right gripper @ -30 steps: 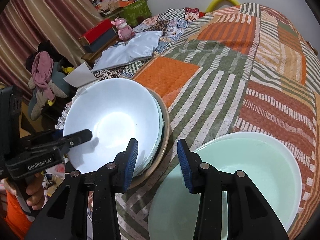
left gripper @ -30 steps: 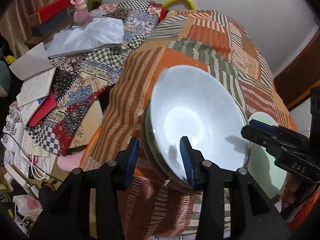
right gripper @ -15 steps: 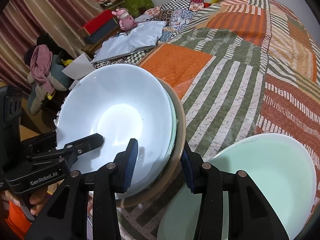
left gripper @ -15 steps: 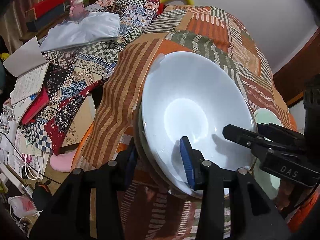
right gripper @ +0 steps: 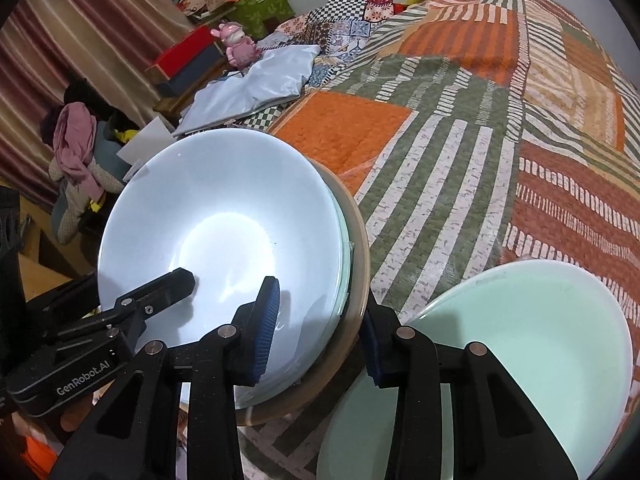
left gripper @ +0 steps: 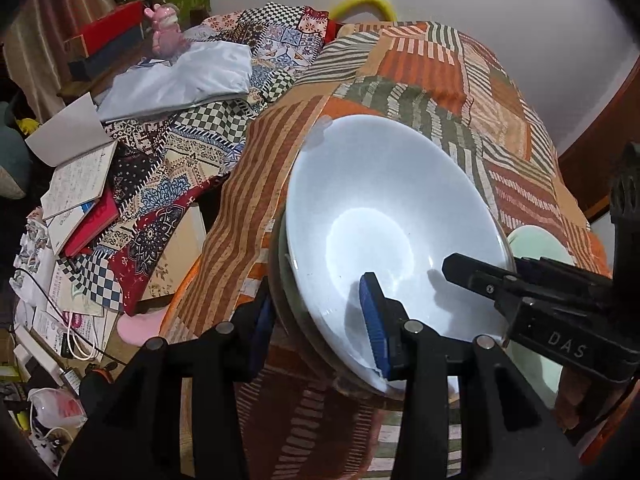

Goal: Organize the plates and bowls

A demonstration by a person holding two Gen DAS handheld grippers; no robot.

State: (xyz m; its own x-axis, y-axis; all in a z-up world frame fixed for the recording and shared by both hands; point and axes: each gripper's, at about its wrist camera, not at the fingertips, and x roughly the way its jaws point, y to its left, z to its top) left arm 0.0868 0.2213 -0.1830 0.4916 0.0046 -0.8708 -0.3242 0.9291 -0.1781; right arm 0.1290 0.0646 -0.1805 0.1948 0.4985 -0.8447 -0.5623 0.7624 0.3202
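My left wrist camera sits low and close at the near-left rim of the white bowl [left gripper: 384,236], facing across the patchwork quilt [left gripper: 432,92]. My right wrist camera looks from the bowl's near-right rim, equally close. The 2 views share the bowl, the quilt and the mint bowl [right gripper: 520,344].

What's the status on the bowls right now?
Both tools straddle the bowl stack's rim, left tool, right tool. White bowl on top. Green bowl right beside the stack.
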